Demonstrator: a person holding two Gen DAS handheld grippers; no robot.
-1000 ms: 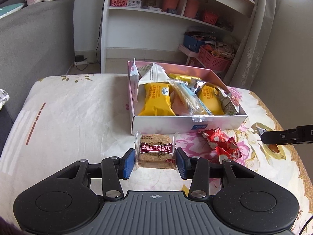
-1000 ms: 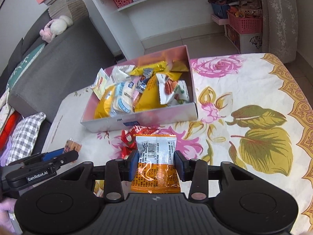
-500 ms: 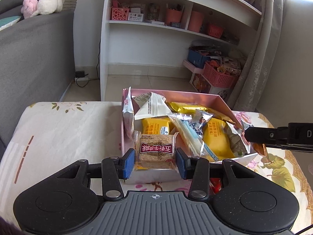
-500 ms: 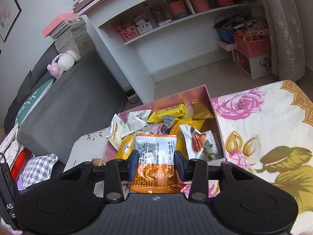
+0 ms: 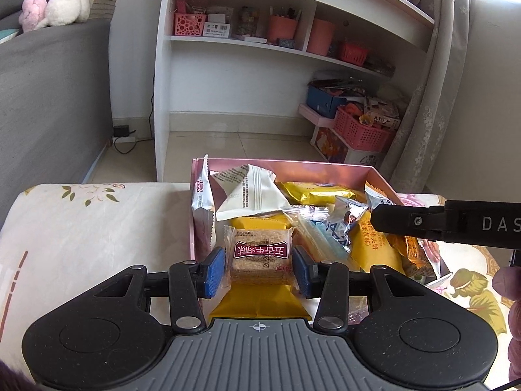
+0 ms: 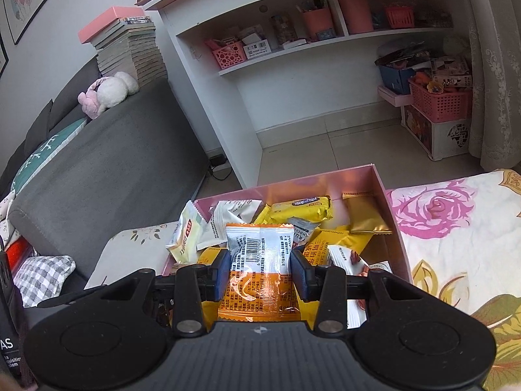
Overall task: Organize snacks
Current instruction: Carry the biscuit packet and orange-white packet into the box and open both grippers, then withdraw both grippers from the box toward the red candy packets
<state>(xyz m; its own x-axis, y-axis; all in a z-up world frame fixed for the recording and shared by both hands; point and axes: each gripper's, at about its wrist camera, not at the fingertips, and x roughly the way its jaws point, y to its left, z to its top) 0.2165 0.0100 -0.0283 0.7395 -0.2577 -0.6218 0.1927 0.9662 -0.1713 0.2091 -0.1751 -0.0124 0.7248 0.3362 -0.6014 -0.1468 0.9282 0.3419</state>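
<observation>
Left tool [image 5: 259, 268] clamps a brown cracker packet [image 5: 260, 255] by its two side edges, pads pressing on the wrapper; the packet hangs over the near-left part of the pink box [image 5: 293, 167]. Right tool [image 6: 259, 273] grips an orange-and-white sachet [image 6: 260, 270] the same way, over the near middle of the box [image 6: 377, 176]. Judgement: both packets are light. The crackers look stiff but brittle — squeeze harder and they likely crumble, so the side edges are the sensible hold. The sachet is soft, glossy film, probably slippery, and could slide out of a loose pinch; hold at its mid-width where the contents give some body. The box sits on a tabletop [image 5: 97, 228] under a floral cloth and is already crowded: yellow packets [image 5: 368, 254], a white triangular pouch [image 5: 250, 195], a silver pouch standing against the left wall [image 5: 202, 202], a gold sachet [image 6: 366, 216] at the far right corner. Little flat floor is left, so whatever is dropped will probably lie on top of the heap. The right tool's black finger [image 5: 407, 221] reaches across the box from the right in the left view — the two tools are close, a collision risk if both lower together. Beyond: white shelf unit [image 5: 260, 42], grey sofa [image 6: 97, 169], pink basket [image 5: 364, 130] on the floor.
</observation>
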